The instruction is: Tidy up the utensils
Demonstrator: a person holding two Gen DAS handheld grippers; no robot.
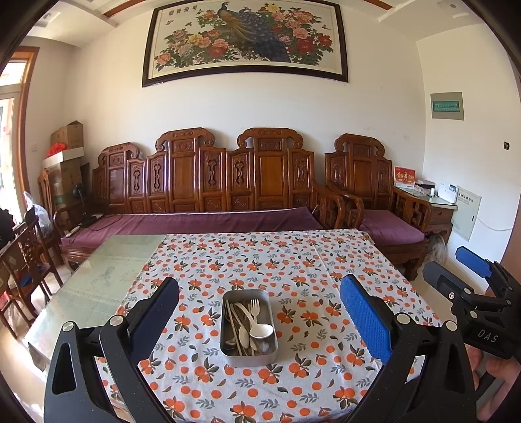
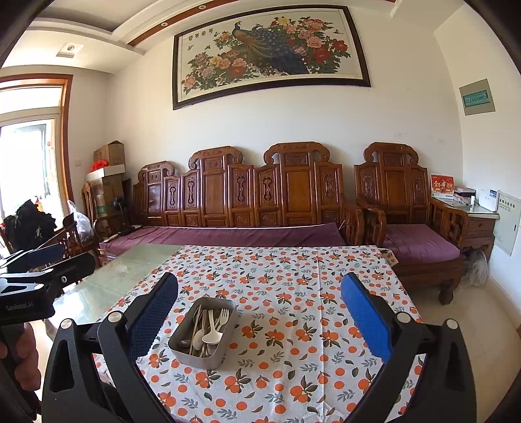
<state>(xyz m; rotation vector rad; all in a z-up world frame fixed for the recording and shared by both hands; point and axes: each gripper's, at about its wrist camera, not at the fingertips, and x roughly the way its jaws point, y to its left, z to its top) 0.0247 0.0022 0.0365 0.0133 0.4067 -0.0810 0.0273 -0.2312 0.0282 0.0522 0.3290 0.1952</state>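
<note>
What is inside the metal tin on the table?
The metal tin holds mixed utensils: a white plastic fork, a white spoon, chopsticks and some metal cutlery. They lie piled together, so the lower pieces and the tin's bottom are mostly covered.

left wrist: above table (image 1: 97,293), facing sofa (image 1: 202,195) | right wrist: same, rightward

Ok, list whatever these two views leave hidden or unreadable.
- Lower utensils in the metal tin: both views, buried beneath the white fork and white spoon; no count possible.
- Painting's inscription: too small.
- Table's near edge: both views, cut off behind the gripper bodies.
</note>
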